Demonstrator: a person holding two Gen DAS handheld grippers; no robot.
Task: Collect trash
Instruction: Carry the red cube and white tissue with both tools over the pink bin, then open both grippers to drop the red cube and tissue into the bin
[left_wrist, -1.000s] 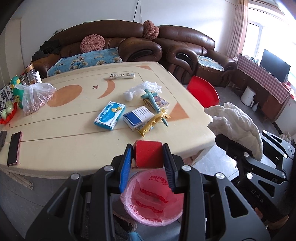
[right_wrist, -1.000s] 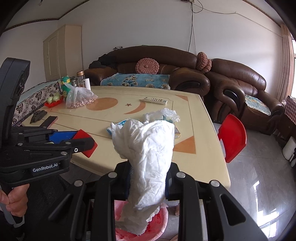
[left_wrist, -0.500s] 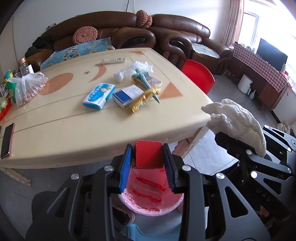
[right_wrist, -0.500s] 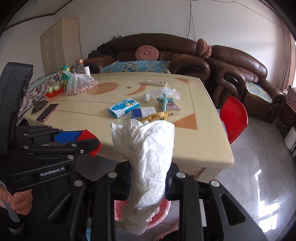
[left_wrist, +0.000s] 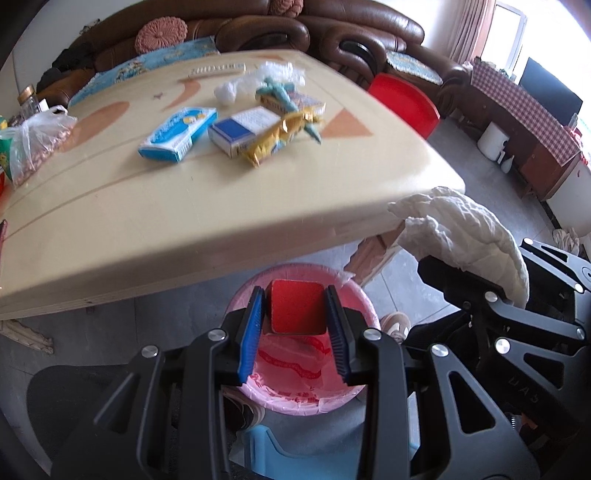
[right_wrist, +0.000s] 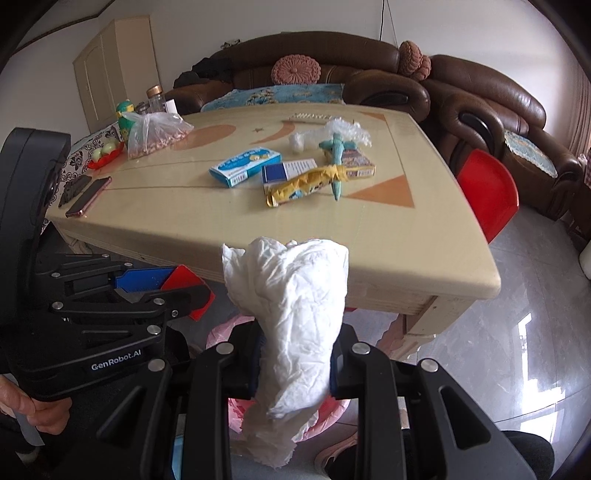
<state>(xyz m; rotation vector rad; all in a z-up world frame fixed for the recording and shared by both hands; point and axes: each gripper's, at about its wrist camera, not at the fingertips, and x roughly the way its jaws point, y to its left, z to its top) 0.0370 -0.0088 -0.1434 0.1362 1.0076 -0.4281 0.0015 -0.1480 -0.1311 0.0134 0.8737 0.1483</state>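
Note:
My left gripper (left_wrist: 295, 314) is shut on a red box (left_wrist: 296, 311) and holds it right over the pink-lined bin (left_wrist: 295, 380) below the table edge. My right gripper (right_wrist: 295, 354) is shut on a crumpled white tissue (right_wrist: 291, 306), held above the bin (right_wrist: 236, 402) and just off the table's near edge. The tissue also shows in the left wrist view (left_wrist: 469, 236). On the table (left_wrist: 147, 206) lie a yellow wrapper (right_wrist: 303, 184), a light-blue box (right_wrist: 243, 166), a dark-blue box (right_wrist: 288, 170), a teal toy plane (right_wrist: 336, 155) and clear plastic (right_wrist: 343, 131).
A bag of nuts (right_wrist: 155, 134), a phone (right_wrist: 88, 197), a remote (right_wrist: 310, 117) and fruit in a red dish (right_wrist: 105, 153) are on the table. A red chair (right_wrist: 487, 192) stands at its right side. Brown sofas (right_wrist: 369, 74) are behind.
Both grippers have pulled back from over the table and lowered toward the bin. The red box now sits over the bin's mouth. Both grips stay shut.

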